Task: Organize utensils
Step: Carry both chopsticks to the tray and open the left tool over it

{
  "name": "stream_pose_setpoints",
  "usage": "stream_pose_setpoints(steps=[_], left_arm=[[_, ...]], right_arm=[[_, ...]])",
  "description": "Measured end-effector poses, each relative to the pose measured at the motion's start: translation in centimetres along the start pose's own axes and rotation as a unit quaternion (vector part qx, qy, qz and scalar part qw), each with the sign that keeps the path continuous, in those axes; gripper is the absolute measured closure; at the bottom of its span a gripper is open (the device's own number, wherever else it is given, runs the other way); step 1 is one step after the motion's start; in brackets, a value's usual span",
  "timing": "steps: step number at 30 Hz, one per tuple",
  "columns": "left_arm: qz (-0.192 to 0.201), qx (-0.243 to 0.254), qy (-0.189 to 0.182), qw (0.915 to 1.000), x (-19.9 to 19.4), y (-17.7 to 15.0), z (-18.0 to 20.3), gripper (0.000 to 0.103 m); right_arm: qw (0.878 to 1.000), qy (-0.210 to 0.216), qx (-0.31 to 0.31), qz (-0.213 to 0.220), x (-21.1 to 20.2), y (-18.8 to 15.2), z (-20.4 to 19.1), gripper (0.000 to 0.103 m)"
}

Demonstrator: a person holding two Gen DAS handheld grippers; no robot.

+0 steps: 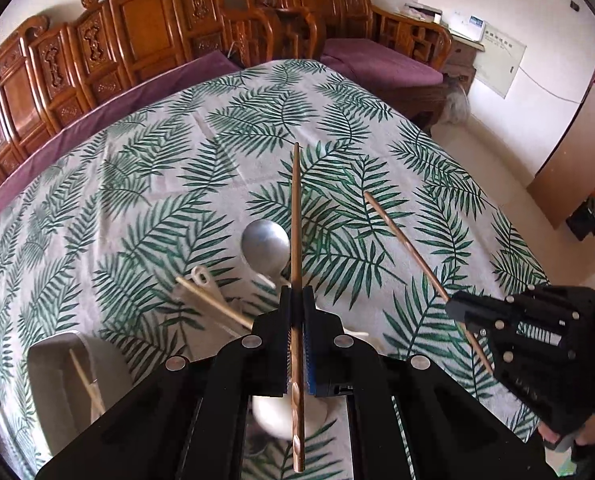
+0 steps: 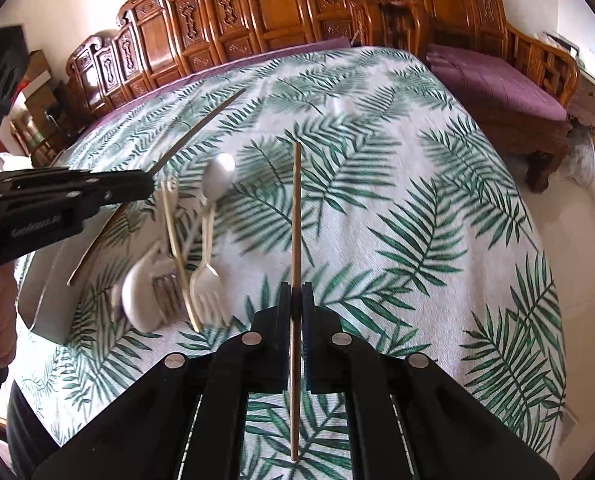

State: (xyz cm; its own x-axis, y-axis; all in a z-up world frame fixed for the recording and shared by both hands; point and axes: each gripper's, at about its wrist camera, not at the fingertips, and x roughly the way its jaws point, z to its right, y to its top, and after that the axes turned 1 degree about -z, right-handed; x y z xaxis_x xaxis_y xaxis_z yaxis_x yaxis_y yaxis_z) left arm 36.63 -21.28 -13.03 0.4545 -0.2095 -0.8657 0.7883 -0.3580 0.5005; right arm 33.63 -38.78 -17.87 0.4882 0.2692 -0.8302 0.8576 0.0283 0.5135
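My left gripper (image 1: 296, 294) is shut on a brown wooden chopstick (image 1: 295, 216) that points away over the table. My right gripper (image 2: 296, 292) is shut on a second brown chopstick (image 2: 296, 208); it also shows in the left wrist view (image 1: 455, 308) at the right, with its chopstick (image 1: 405, 236) slanting up-left. Below the left gripper lie a metal spoon (image 1: 265, 244), a pale chopstick (image 1: 213, 300) and a white spoon (image 1: 289, 416). In the right wrist view the left gripper (image 2: 149, 184) is at the left, above a metal spoon (image 2: 217, 178), a white fork (image 2: 207, 280) and a white spoon (image 2: 141, 296).
A metal tray (image 1: 57, 372) with a pale chopstick (image 1: 85, 380) in it sits at the near left of the leaf-print tablecloth (image 1: 177, 168); it also shows in the right wrist view (image 2: 45, 304). Carved wooden benches (image 1: 145, 28) with purple cushions stand behind the table.
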Motion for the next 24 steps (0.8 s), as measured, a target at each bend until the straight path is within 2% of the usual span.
stream_pose_setpoints(steps=[14,24], left_arm=[[0.038,-0.019,0.006,0.9991,-7.4,-4.2,-4.6,0.098],[0.041,-0.056,0.023,0.9973,-9.6,-8.6,-10.2,0.098]], right_arm=[[0.998,0.005,-0.059,0.03,-2.7,0.9,-5.5,0.097],[0.994,0.02,-0.097,0.046,-4.3,0.9,-9.3,0.097]])
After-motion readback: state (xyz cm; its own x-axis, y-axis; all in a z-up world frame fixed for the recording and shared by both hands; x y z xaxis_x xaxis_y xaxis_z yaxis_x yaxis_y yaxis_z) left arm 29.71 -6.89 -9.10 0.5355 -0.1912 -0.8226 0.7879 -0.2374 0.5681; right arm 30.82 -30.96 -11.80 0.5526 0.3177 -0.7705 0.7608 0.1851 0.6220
